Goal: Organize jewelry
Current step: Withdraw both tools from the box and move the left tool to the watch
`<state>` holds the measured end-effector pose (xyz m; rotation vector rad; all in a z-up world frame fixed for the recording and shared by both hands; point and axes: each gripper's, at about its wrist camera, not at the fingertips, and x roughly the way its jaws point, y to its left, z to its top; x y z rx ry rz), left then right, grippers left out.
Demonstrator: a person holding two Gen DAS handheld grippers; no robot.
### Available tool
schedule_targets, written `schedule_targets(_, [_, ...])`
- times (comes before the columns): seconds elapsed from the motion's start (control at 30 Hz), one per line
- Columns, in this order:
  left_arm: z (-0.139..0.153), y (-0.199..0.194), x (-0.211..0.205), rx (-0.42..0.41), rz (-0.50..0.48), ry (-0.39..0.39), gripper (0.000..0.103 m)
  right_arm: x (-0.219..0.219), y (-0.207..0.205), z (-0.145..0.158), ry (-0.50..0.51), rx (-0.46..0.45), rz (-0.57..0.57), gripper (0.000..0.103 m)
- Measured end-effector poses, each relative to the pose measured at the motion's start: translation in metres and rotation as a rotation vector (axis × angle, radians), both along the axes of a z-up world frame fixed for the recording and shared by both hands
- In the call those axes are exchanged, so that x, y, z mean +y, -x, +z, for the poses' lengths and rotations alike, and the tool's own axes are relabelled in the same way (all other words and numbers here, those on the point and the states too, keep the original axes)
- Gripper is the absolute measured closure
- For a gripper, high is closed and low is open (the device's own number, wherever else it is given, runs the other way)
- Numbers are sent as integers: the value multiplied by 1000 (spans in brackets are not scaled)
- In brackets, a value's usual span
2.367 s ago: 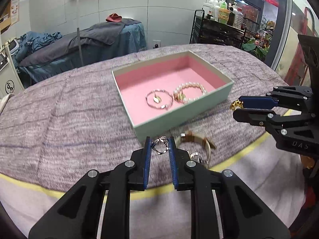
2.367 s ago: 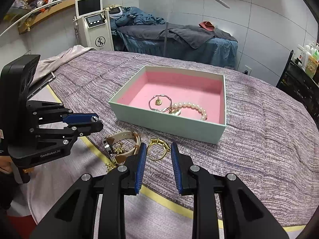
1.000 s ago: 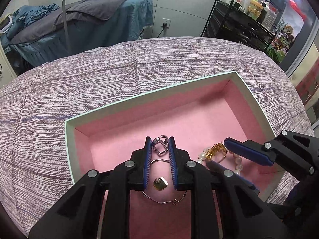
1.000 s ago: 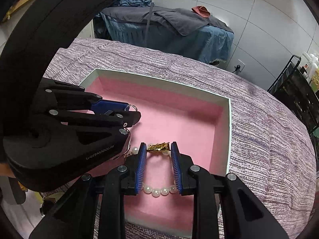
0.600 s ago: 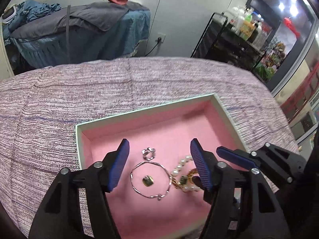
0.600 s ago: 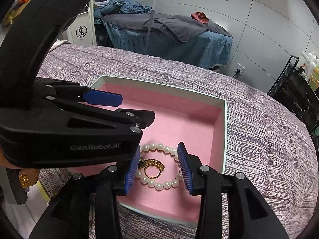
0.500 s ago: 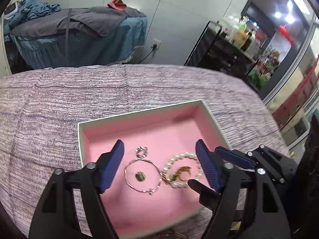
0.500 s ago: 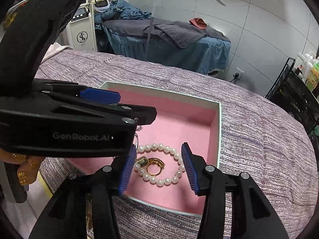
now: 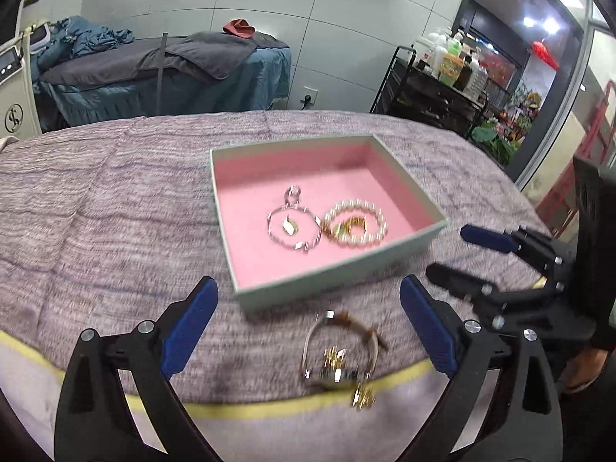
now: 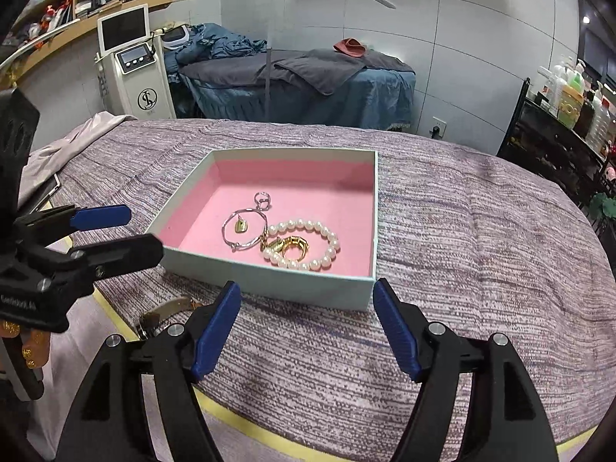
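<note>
A: Item one, the container?
B: Pale green box (image 10: 269, 281) with pink lining, open-topped, set on the purple woven cover (image 10: 462, 269). In it: a silver ring (image 10: 263, 199) toward the far side; a silver bangle (image 10: 243, 229) with a small pendant just nearer, seemingly touching the ring; a pearl bracelet (image 10: 304, 244) to its right, touching or almost touching it; a gold ring (image 10: 294, 247) lying inside the pearl loop.

A: Anything outside the box?
B: A watch with a tan strap (image 9: 338, 346) and small gold pieces (image 9: 362, 398) on the cover in front of the box's near wall, close to the yellow edge band. Blurred; details cannot be told.

A: Left gripper?
B: Left gripper (image 9: 308, 327) has just been opening; jaws are spread wide and hold nothing. In its own view the watch lies on the cover below the gap, untouched.

A: Right gripper?
B: Right gripper (image 10: 308, 327) has likewise just been opening; jaws well apart, empty, raised over the cover before the box's near wall.
</note>
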<state>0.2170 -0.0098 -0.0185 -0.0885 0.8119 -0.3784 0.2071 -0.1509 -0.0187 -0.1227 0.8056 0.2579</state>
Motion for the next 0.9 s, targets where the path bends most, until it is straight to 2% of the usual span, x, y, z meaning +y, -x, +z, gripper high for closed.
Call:
schedule_targets(0.3, [-33, 34, -2, 31, 9, -57, 9, -9, 30, -18, -3, 47, -28, 32])
schedule_targets(0.53, [-43, 32, -20, 29, -32, -96, 10, -8, 49, -26, 19, 53, -31, 32])
schedule_targets(0.63, [-47, 26, -26, 42, -51, -105, 23, -7, 57, -27, 18, 62, -20, 32])
schedule_targets(0.7, [-50, 23, -29, 60, -69, -103, 40, -6, 63, -28, 19, 68, -18, 32])
schedule_targets(0.83, [-53, 23, -34, 66, -83, -108, 51, -6, 70, -34, 16, 86, -19, 32])
schedule_targets(0.9, [-53, 23, -35, 64, -78, -110, 52, -7, 72, -38, 13, 101, -22, 32])
